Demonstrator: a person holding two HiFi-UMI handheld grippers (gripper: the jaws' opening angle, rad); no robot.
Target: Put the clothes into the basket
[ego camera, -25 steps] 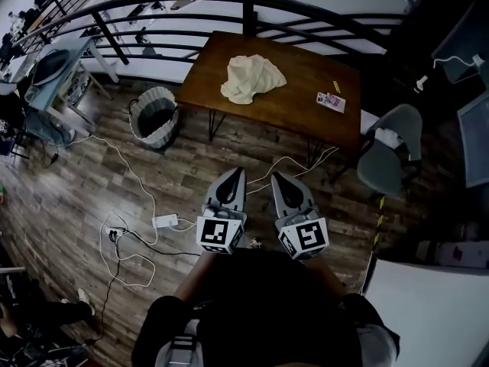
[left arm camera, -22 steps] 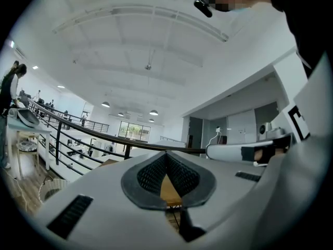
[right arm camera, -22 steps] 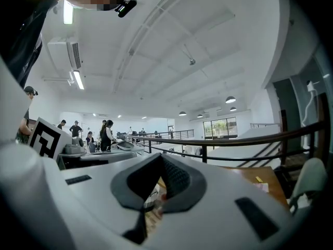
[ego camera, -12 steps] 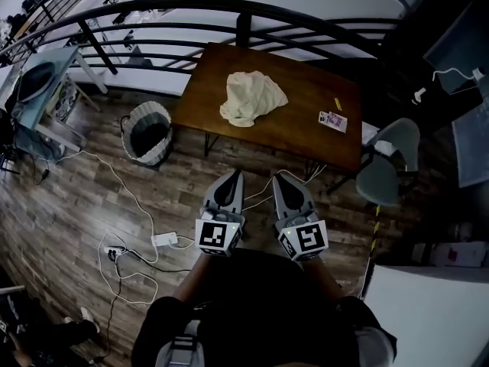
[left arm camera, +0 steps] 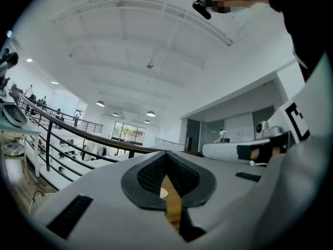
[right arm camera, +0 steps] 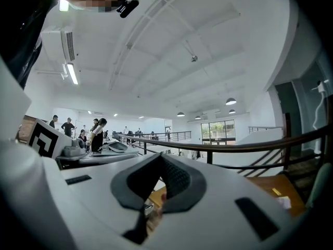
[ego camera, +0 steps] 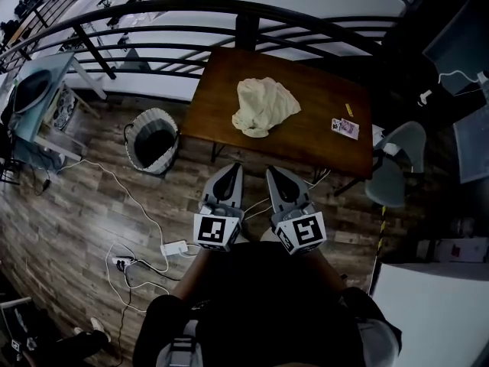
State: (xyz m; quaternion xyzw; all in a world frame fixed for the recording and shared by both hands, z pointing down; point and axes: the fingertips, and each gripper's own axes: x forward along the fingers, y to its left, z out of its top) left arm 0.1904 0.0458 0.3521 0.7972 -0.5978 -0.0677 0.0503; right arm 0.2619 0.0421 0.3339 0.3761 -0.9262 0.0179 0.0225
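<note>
A crumpled cream cloth (ego camera: 263,107) lies on the brown wooden table (ego camera: 321,132) ahead of me. The grey woven basket (ego camera: 153,140) stands on the wooden floor off the table's left end. My left gripper (ego camera: 233,169) and right gripper (ego camera: 271,171) are held side by side close to my body, pointing level toward the table's near edge, short of the cloth. Both are shut with nothing between the jaws. In the left gripper view the left gripper's (left arm camera: 167,155) dark pads meet, and in the right gripper view the right gripper's (right arm camera: 158,158) pads meet too.
A dark railing (ego camera: 229,10) runs behind the table. A grey chair (ego camera: 393,170) stands at the table's right end. A small printed packet (ego camera: 345,128) lies on the table's right side. White cables and a power strip (ego camera: 176,247) lie on the floor to my left.
The table and cloth have come nearer and shifted right in the head view as I moved forward. Both grippers stayed shut and side by side.
</note>
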